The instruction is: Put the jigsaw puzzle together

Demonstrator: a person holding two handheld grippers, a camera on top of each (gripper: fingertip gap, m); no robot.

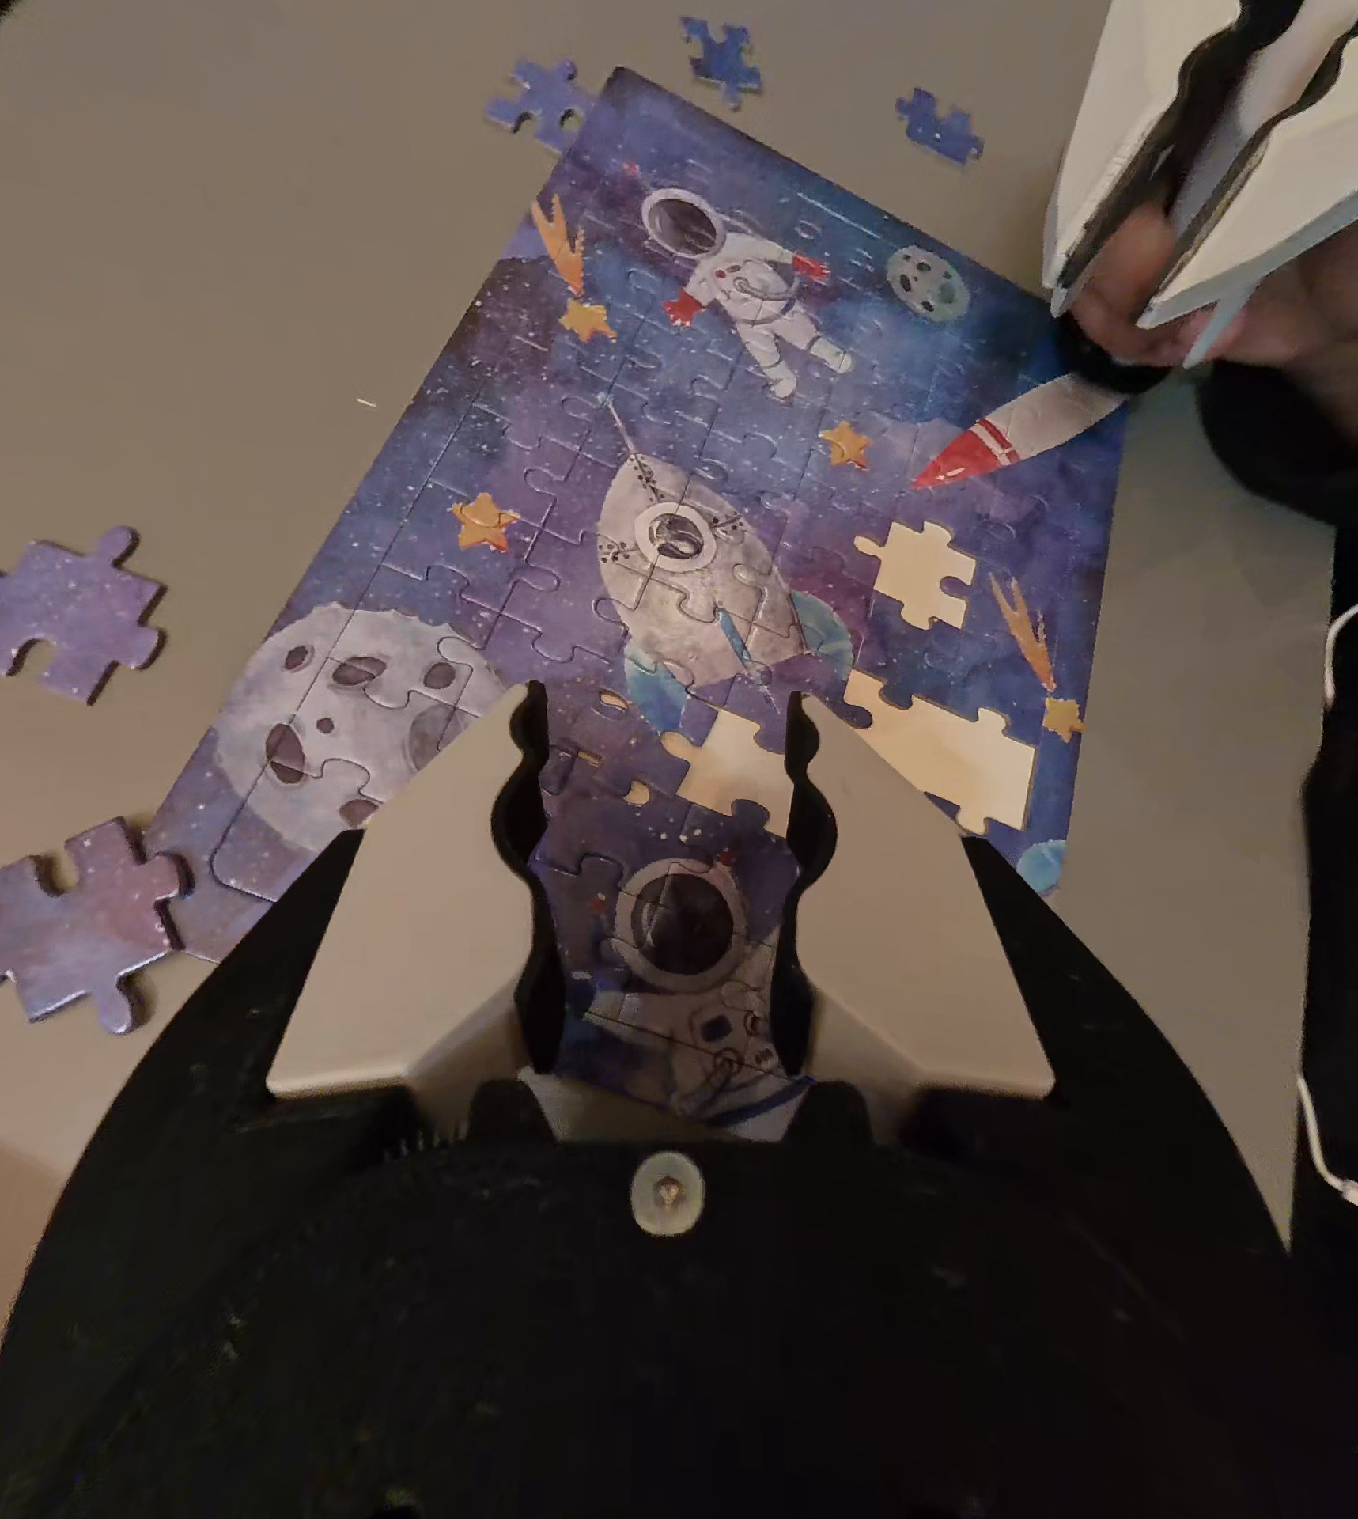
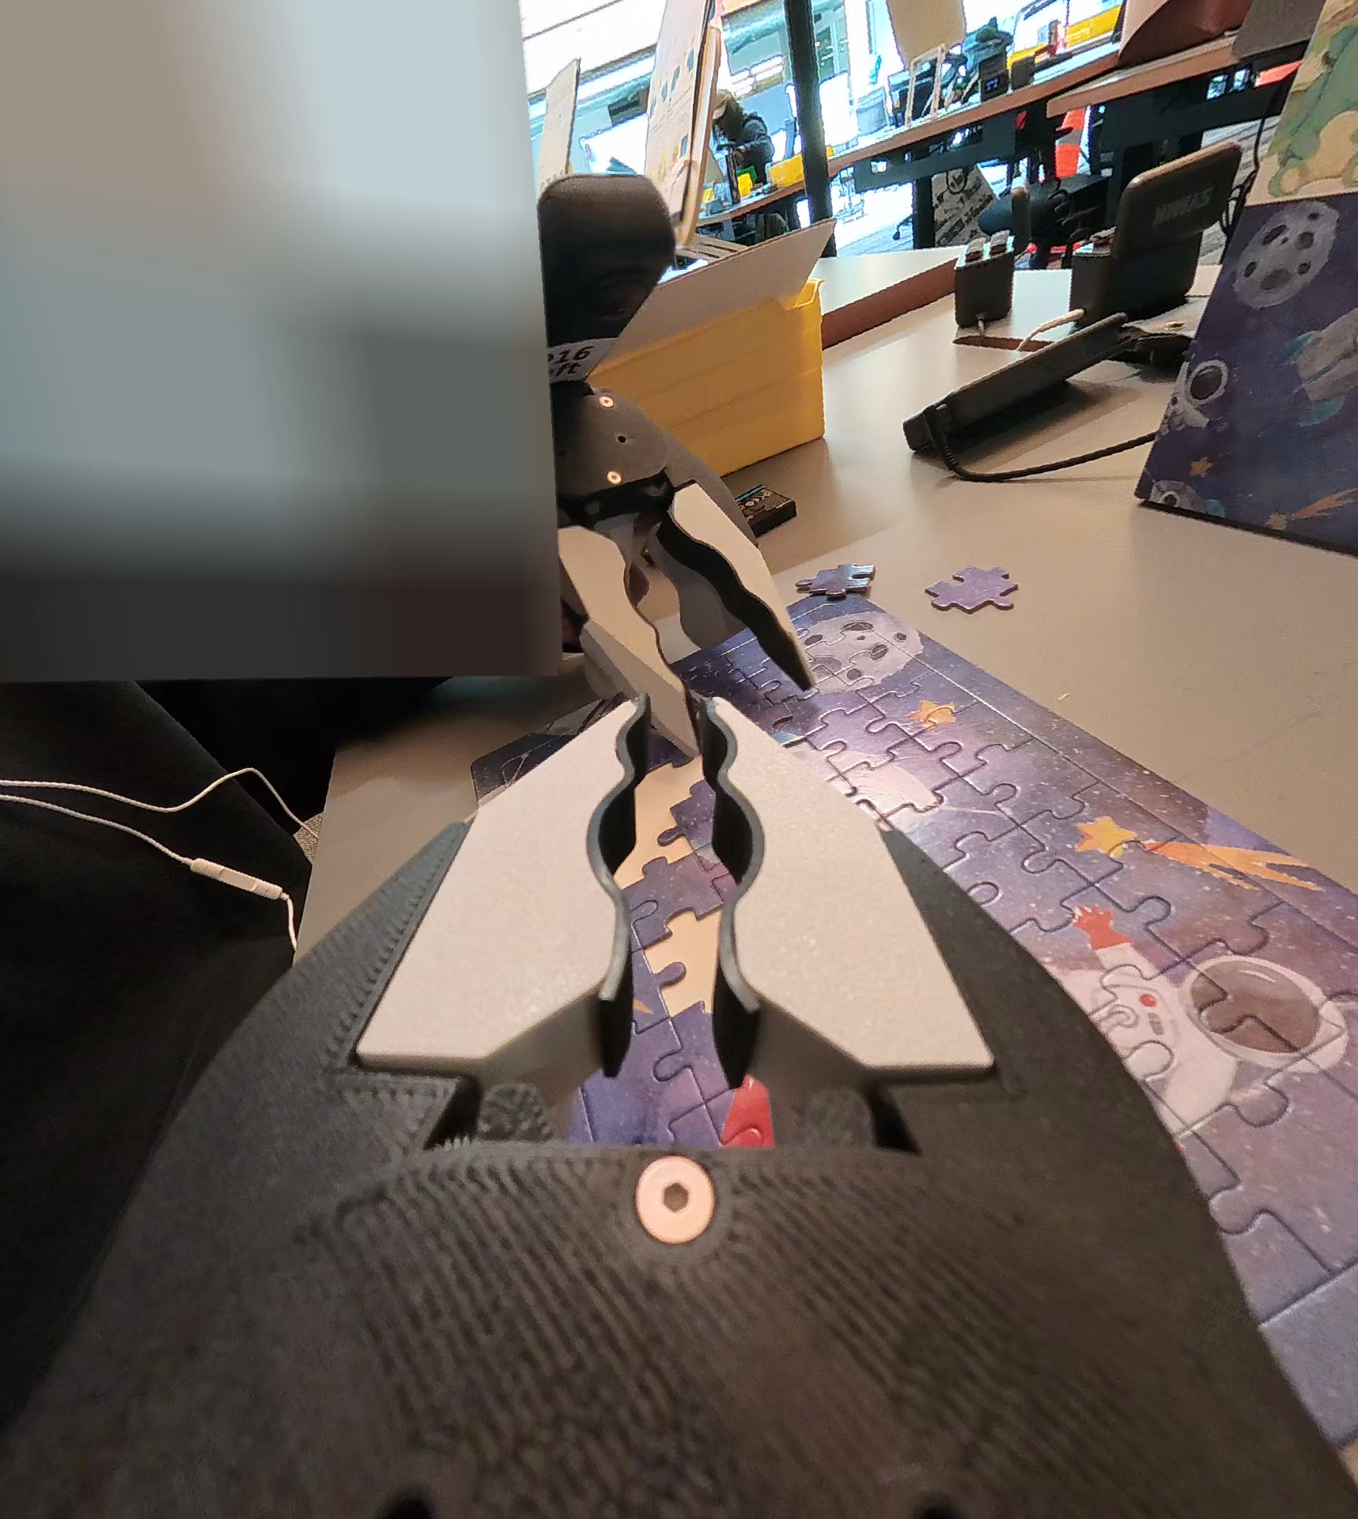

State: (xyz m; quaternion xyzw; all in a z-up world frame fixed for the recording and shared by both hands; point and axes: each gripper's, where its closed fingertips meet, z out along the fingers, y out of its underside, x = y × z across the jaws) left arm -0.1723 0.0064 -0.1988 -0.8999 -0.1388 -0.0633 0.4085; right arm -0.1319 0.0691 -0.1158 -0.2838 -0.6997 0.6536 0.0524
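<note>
Puzzle point(image 1: 659, 460) lies under the left gripper point(image 1: 663, 699); jaws parted.

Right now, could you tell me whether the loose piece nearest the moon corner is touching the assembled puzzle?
Touching. The left wrist view shows the loose piece butted against the edge of the assembled puzzle at its corner below the moon, with no table visible between them.

blue-purple starry puzzle point(image 1: 741, 427) on a grey table point(image 1: 207, 329), yellow bin point(image 2: 733, 370).

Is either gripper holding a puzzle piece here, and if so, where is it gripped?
Nothing is held. The left gripper is open above the assembled puzzle, and the right gripper is open with nothing between its fingers.
</note>
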